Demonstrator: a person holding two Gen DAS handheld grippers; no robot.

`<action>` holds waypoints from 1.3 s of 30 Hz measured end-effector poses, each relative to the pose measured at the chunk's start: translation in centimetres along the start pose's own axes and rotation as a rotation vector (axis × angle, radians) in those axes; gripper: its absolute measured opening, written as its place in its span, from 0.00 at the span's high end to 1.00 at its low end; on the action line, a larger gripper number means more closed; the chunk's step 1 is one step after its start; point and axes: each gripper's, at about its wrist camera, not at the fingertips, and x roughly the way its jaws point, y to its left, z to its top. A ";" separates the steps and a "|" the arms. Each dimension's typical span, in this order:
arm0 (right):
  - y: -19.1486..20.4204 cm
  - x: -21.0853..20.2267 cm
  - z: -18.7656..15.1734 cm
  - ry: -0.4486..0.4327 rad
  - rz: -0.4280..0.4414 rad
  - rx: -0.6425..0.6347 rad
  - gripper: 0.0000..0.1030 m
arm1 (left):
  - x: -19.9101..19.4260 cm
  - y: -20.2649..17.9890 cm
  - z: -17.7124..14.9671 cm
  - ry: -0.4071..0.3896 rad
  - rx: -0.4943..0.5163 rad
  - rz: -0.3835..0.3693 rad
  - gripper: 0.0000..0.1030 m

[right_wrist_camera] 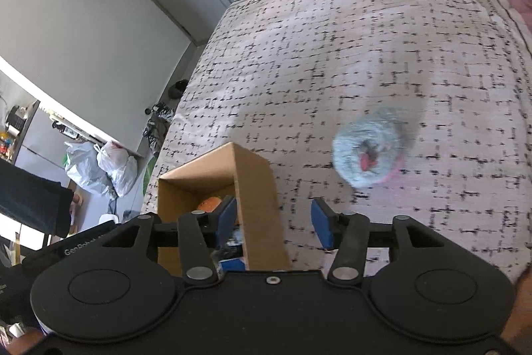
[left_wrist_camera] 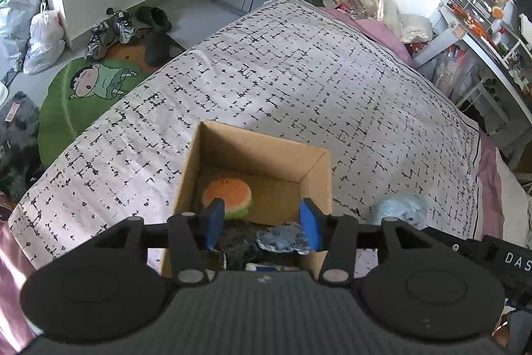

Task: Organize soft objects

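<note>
A brown cardboard box [left_wrist_camera: 314, 175] stands open on the patterned bed cover. Inside lie an orange and green burger plush [left_wrist_camera: 227, 193] and a light blue soft item [left_wrist_camera: 282, 240] beside a dark one. My left gripper [left_wrist_camera: 262, 223] is open and empty, hovering over the box's near end. A fluffy light blue plush [left_wrist_camera: 400, 210] lies on the bed right of the box; it also shows in the right wrist view [right_wrist_camera: 369, 152], blurred. My right gripper [right_wrist_camera: 274, 222] is open and empty, above the box's right wall [right_wrist_camera: 259, 198], with the plush ahead to the right.
The bed cover [left_wrist_camera: 299, 82] stretches far beyond the box. The floor on the left holds a green cartoon rug [left_wrist_camera: 83, 92], shoes [left_wrist_camera: 116, 29] and plastic bags [left_wrist_camera: 43, 39]. A cluttered white shelf [left_wrist_camera: 482, 22] stands right of the bed.
</note>
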 end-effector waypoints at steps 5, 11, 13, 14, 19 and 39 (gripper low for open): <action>-2.2 -1.3 0.0 -0.014 -0.001 0.017 0.48 | -0.6 -1.8 -0.7 -0.004 0.019 0.002 0.52; -4.3 -2.4 0.0 -0.026 0.002 0.023 0.42 | -1.2 -4.2 -1.6 -0.017 0.046 0.000 0.41; -4.9 -2.7 0.0 -0.028 0.002 0.026 0.41 | -1.3 -4.9 -1.8 -0.022 0.049 -0.005 0.35; -5.3 -2.9 0.0 -0.031 0.002 0.029 0.40 | -1.3 -5.2 -2.0 -0.024 0.052 -0.002 0.33; -7.0 -3.6 0.2 -0.044 0.002 0.042 0.39 | -1.3 -6.9 -2.6 -0.021 0.072 0.005 0.32; -10.0 -2.7 1.7 -0.032 0.019 0.059 0.39 | 0.8 -11.2 -3.0 0.006 0.133 0.005 0.32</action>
